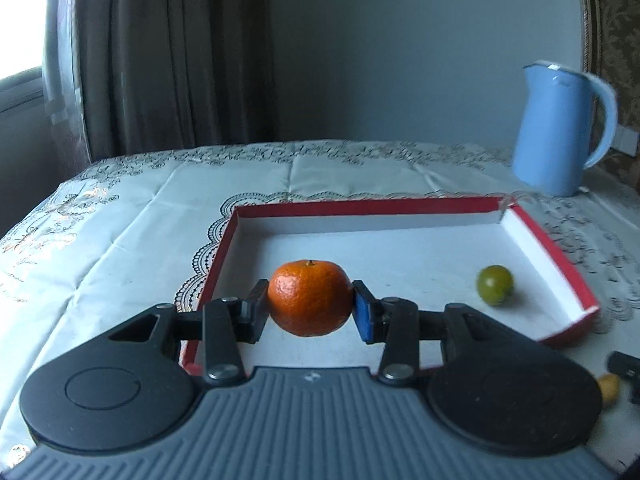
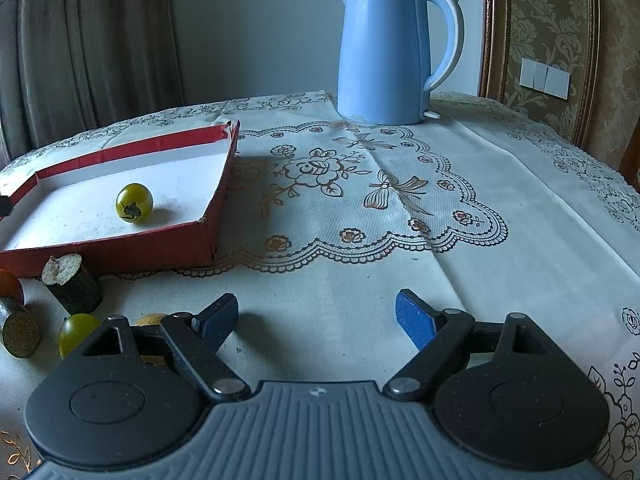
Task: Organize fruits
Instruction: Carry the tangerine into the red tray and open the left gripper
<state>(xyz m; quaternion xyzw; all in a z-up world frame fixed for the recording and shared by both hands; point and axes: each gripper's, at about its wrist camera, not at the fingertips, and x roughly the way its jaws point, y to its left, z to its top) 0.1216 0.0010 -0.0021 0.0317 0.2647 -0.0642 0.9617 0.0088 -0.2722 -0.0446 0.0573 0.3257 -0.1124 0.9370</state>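
A table under a pale embroidered tablecloth (image 1: pixel 120 240) stands before grey curtains. From the left wrist view, the left gripper (image 1: pixel 310 306) pinches an orange mandarin (image 1: pixel 310 298) between its pads, held over the near part of a red shallow box (image 1: pixel 360 206). Ahead and right of it, a green fruit (image 1: pixel 495 285) lies inside the box. From the right wrist view, the right gripper (image 2: pixel 316 322) is spread wide over bare cloth. Left of it sit two dark cut pieces (image 2: pixel 74 284), partly cropped, and a second green fruit (image 2: pixel 76 332) half hidden behind the gripper. A blue kettle (image 2: pixel 384 52) stands far ahead.

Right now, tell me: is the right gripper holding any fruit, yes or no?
No: the right gripper stands open over bare white embroidered tablecloth, nothing between its fingers, while the left gripper clamps the round orange mandarin.
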